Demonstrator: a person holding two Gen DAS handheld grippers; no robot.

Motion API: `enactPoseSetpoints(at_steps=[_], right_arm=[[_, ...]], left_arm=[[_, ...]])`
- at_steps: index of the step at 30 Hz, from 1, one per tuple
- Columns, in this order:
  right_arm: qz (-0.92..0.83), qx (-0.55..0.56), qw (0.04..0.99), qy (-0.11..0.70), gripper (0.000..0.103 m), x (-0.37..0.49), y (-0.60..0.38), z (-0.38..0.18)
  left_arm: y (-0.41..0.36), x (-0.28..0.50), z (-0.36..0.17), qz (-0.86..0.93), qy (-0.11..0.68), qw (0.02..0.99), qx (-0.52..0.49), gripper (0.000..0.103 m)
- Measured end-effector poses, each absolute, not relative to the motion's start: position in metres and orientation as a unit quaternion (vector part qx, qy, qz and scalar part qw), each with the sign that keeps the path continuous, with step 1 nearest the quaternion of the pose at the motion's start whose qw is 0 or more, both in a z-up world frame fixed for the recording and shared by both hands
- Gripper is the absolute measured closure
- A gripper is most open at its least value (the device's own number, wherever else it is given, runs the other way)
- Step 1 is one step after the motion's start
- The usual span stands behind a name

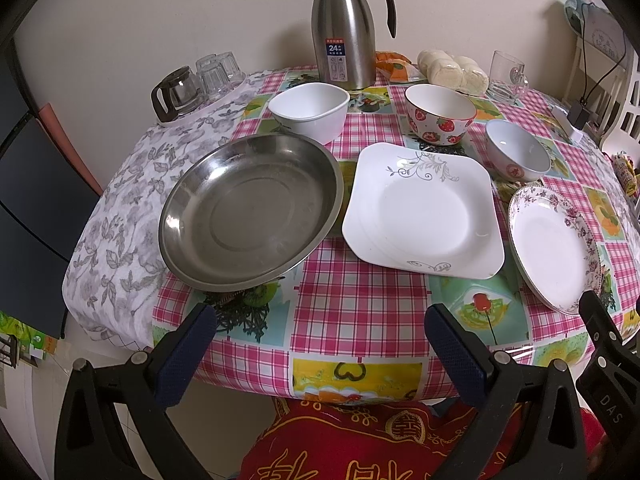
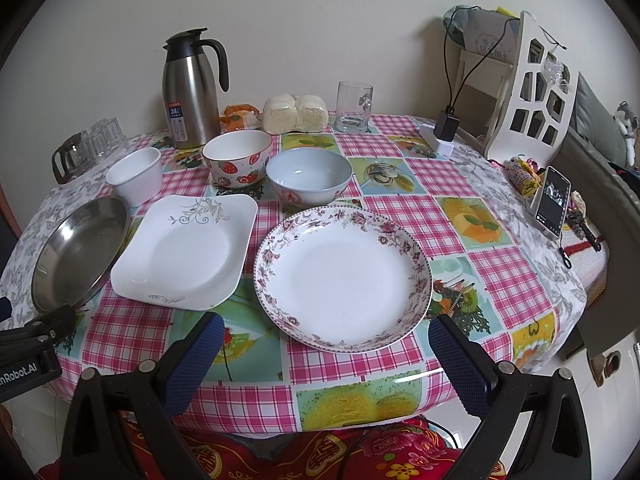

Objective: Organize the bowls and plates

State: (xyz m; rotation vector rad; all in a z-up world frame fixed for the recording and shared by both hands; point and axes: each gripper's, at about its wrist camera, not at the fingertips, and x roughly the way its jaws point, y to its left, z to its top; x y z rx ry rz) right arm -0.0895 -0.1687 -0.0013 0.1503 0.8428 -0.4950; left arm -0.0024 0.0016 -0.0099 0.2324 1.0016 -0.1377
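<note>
1. Left gripper (image 1: 320, 344) & right gripper (image 2: 326, 354): jaws apart, nothing held, low in frame.
2. Mid-frame row: round steel pan (image 1: 250, 212), glossy square white plate (image 1: 424, 210), round floral-rim plate (image 2: 342, 278).
3. Behind: squarish white bowl (image 1: 310, 110), strawberry bowl (image 1: 440, 114), pale blue bowl (image 2: 308, 176), on checked plastic tablecloth (image 1: 356, 308).

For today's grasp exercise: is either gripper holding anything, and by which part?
Nothing. The left gripper and right gripper are both open, short of the plates.

Black plastic frames are seen on the left gripper (image 1: 320, 344) and right gripper (image 2: 326, 354), each fitted with dark blue textured pads (image 1: 186, 354) and silver screws; white lettering is printed on both housings.
</note>
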Motion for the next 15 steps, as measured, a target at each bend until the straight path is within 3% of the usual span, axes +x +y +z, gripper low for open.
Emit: enactPoseSetpoints(at_steps=[15], right_arm=[[-0.237,0.071,0.879,0.408,0.000,-0.0896,-0.1682,-0.0068]], left_arm=[[0.0043,0.0003,-0.0077,-0.068,0.488,0.864,0.103,0.000]])
